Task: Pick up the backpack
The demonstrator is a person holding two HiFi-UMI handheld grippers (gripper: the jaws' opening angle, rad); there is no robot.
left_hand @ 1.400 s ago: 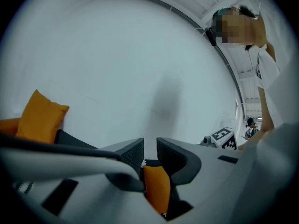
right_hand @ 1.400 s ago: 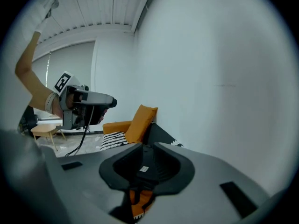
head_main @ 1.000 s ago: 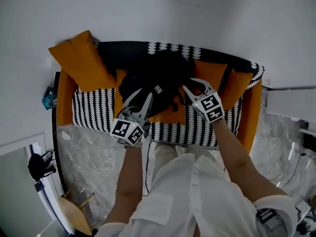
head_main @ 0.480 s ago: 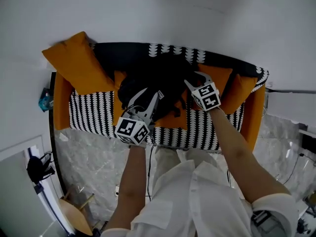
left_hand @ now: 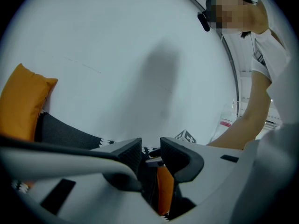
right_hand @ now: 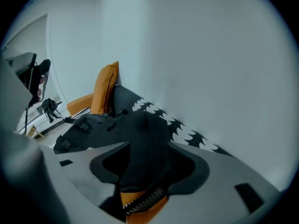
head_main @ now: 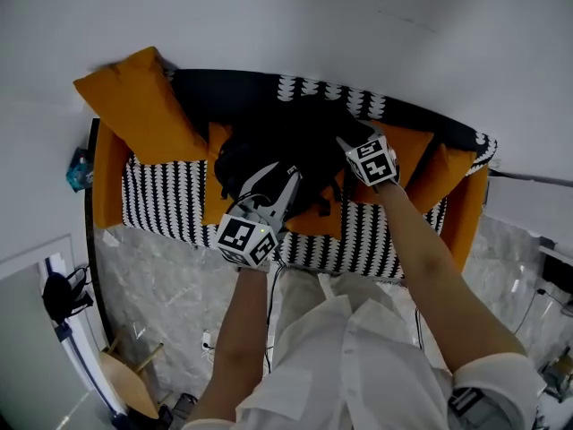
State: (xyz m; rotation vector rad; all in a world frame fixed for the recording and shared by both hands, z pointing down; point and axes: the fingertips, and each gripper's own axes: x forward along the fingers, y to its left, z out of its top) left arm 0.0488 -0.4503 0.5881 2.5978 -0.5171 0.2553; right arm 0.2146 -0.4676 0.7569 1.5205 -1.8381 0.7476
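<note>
Patterned sofa (head_main: 170, 209), black backpack (head_main: 295, 137) between right tongs (right_hand: 147, 143), near left tongs (left_hand: 150, 143).

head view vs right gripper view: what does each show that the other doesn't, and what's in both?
Head view only: the left tool, the person's arms, the floor and the sofa from end to end.
Right gripper view only: the right tool from close up, its jaws wide apart after just opening, with the top of the backpack between them, not pinched.
Both: the black backpack, the sofa's patterned cover and the orange cushion standing at its end.
</note>
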